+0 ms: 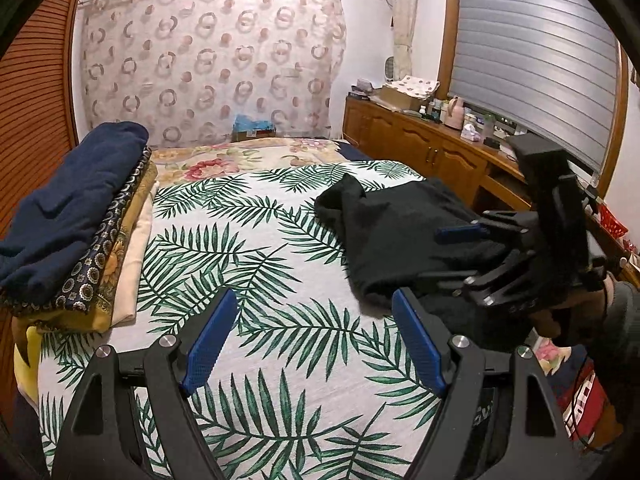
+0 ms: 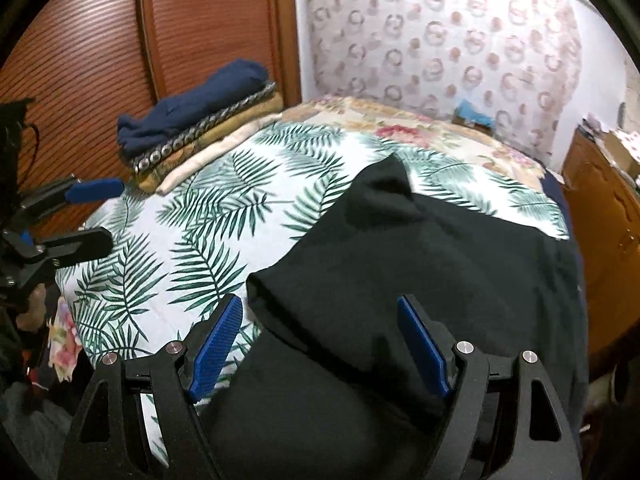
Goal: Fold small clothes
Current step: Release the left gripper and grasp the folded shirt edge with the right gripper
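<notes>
Black fabric, a crumpled garment (image 2: 440, 264), lies on the right part of the palm-leaf bedspread (image 1: 256, 264), with one corner raised in a peak toward the far end. The right gripper (image 2: 320, 344) hovers over the garment's near edge, fingers spread wide with the blue pads (image 2: 216, 344) apart, clamping nothing. The left gripper (image 1: 312, 344) hovers over bare bedspread left of the garment, also spread wide and holding nothing. A stack of folded clothes (image 1: 80, 232), topped by a navy item, rests at the bedspread's left edge beside the wooden slatted door (image 2: 100, 40).
</notes>
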The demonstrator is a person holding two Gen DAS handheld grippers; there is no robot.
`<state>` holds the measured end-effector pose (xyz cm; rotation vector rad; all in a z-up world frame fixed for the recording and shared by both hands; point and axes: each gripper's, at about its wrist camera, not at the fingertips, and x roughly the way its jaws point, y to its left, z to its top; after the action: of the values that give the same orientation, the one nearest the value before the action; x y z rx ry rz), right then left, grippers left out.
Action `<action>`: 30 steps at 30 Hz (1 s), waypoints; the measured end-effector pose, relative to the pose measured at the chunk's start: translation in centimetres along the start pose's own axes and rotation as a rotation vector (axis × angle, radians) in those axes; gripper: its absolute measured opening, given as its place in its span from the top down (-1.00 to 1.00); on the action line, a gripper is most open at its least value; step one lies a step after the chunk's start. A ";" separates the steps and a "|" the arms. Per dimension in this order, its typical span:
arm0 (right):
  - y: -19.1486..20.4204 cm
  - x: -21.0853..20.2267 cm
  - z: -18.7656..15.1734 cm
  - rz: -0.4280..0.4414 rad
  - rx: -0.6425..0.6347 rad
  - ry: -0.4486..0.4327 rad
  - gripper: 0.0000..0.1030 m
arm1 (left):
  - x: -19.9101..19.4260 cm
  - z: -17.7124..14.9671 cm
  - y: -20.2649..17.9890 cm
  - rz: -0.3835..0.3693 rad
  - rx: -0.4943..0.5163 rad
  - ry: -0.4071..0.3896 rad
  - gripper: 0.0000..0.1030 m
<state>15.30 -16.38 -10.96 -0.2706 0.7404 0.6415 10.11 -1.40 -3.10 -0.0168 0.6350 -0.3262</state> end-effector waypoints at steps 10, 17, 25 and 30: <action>0.5 2.2 1.7 0.016 -0.077 0.073 -0.58 | 0.0 -0.3 1.0 0.010 -0.028 -0.003 -0.56; 1.8 3.6 1.7 -0.036 -0.122 0.117 -0.47 | 0.1 -0.5 1.2 0.004 -0.032 0.000 -0.56; 1.9 2.8 2.2 -0.087 -0.118 0.061 0.83 | 0.3 -0.9 1.0 -0.006 -0.035 0.009 -0.56; -0.8 -0.9 3.4 -0.097 -0.019 -0.064 0.85 | 0.5 -1.1 0.8 -0.015 -0.032 0.017 -0.56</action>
<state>17.11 -15.85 -7.93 -0.3002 0.6557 0.5633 10.14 -0.71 -4.37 -0.0498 0.6568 -0.3307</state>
